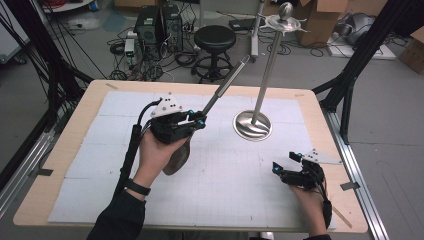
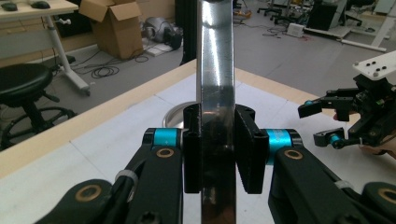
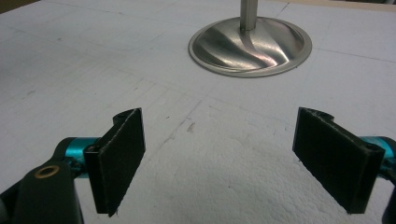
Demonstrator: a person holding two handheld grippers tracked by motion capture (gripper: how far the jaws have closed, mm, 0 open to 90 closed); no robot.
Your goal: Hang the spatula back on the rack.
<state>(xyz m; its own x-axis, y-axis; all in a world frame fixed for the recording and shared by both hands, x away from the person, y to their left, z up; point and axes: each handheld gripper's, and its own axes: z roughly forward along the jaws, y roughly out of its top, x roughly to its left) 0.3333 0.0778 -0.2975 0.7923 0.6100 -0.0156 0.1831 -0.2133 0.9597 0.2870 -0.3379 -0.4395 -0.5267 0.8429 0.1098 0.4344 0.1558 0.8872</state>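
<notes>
We see left gripper [image 1: 199,121] clamped on ladle [image 1: 220,92], handle slanting up toward stand [image 1: 260,90]; probably hanging next. Right gripper [image 1: 285,162] agape, nearer base.

Setting: a robotics or research lab, not a home or shop. Wooden table [image 1: 65,150] topped with a white gridded mat [image 1: 225,190], framed by black struts [image 1: 360,55] and aluminium rails [image 1: 362,190] at its sides. Bare grey floor beyond the far edge carries desktop computer towers [image 1: 159,25] amid loose cables [image 1: 150,70], and a black round stool [image 1: 214,39]. Open cardboard boxes [image 1: 320,20] sit at far right. The left gripper view looks across an open room: another cardboard box [image 2: 119,25], a white desk [image 2: 32,14] at far left, more desks and rolling chairs [image 2: 275,9] further back.
</notes>
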